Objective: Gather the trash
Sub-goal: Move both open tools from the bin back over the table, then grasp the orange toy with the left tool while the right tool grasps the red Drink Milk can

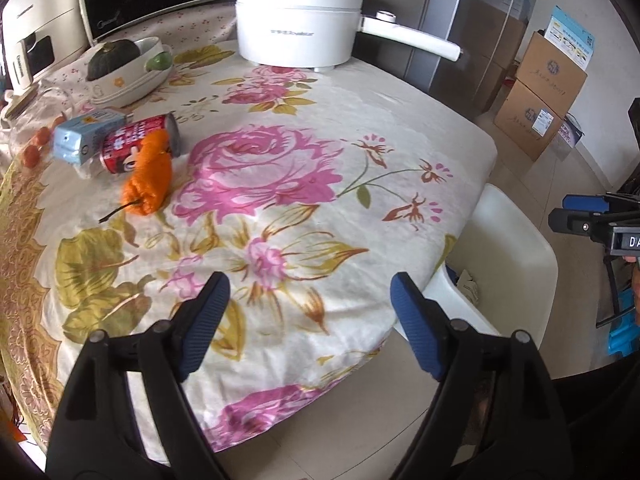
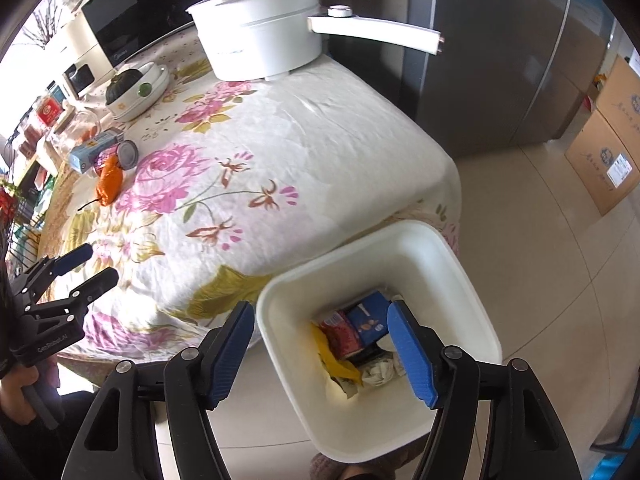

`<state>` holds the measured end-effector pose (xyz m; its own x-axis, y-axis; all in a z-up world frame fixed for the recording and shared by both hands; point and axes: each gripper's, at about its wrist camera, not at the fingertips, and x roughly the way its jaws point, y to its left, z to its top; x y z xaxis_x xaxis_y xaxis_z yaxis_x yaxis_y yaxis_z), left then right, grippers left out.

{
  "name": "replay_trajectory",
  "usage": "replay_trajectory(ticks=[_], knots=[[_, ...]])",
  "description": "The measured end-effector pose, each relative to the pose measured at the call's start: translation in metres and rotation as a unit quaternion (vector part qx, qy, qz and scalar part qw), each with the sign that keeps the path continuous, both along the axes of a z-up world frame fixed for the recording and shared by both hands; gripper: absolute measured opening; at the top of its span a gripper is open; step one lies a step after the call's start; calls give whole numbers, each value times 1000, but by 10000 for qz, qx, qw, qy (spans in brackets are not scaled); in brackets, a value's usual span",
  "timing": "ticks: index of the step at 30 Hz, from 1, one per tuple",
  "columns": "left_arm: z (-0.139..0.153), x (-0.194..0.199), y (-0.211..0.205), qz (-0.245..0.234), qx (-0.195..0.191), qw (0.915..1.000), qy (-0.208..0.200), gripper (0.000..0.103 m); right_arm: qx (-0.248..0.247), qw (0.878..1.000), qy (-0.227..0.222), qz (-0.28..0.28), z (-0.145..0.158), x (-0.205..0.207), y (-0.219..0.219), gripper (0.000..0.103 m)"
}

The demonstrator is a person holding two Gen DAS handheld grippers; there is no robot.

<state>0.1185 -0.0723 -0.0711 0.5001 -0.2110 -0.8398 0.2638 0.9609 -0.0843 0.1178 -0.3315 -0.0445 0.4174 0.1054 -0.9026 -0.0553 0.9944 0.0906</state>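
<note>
On the flowered tablecloth [image 1: 320, 120], at the far left, lie a crumpled orange wrapper [image 1: 150, 176], a red can [image 1: 136, 144] on its side and a pale blue carton [image 1: 86, 136], all touching. My left gripper [image 1: 310, 280] hangs open and empty over the table's near edge, well short of them. My right gripper [image 2: 320, 306] is open and empty above the white bin [image 2: 452, 280] on the floor beside the table. Inside the bin lie a red can [image 2: 342, 334], a blue packet [image 2: 368, 320], a yellow wrapper [image 2: 332, 356] and crumpled paper [image 2: 380, 372].
A white pot [image 1: 300, 20] with a long handle stands at the table's far edge. A bowl with a dark squash [image 1: 128, 68] sits far left, near small orange fruits [image 1: 32, 152]. Cardboard boxes [image 1: 544, 92] are stacked on the tiled floor by a grey fridge [image 2: 500, 60].
</note>
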Motion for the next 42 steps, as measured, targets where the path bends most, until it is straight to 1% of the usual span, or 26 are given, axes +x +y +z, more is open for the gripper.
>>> replay_trajectory(ticks=[4,7,10,13,16,21,24,29,33,35,36,37,38,42], knots=[[-9,2,32,352,47,9989,307,91,19,9999,-51,138,4,10,25,75],[-14,5,56,671,122,9968,423,92,42,9997,-56,242,4,20,47,77],[-11,14,76,877,186,9951,428,92,45,9995,-45,316,2,29,66,78],[-4,30,95,1028,242,9939,320,92,1,9993,-52,368,1,39,84,78],[-2,46,110,1142,169,9929,294,92,-6,9989,-41,458,-2,49,99,78],[-17,77,116,1281,110,9911,333,92,-176,9982,37,571,-10,64,117,78],[-26,95,111,1290,-59,9910,358,91,-222,9983,97,536,-16,70,119,78],[-39,118,103,1312,14,9910,266,89,-198,9985,198,478,-23,77,117,78],[-53,127,105,1360,6,9900,382,70,-260,9983,236,465,-26,81,116,78],[-52,128,105,1366,-30,9903,268,62,-278,9983,255,449,-28,82,116,78],[-51,128,105,1351,-75,9904,288,55,-282,9983,263,440,-29,82,115,78],[-50,128,105,1328,-129,9906,306,44,-287,9983,268,431,-29,82,115,78],[-49,127,105,1300,-225,9906,354,39,-294,9983,266,422,-29,81,114,78],[-40,113,112,1350,-418,9888,482,34,-297,9984,244,421,-27,78,114,78]])
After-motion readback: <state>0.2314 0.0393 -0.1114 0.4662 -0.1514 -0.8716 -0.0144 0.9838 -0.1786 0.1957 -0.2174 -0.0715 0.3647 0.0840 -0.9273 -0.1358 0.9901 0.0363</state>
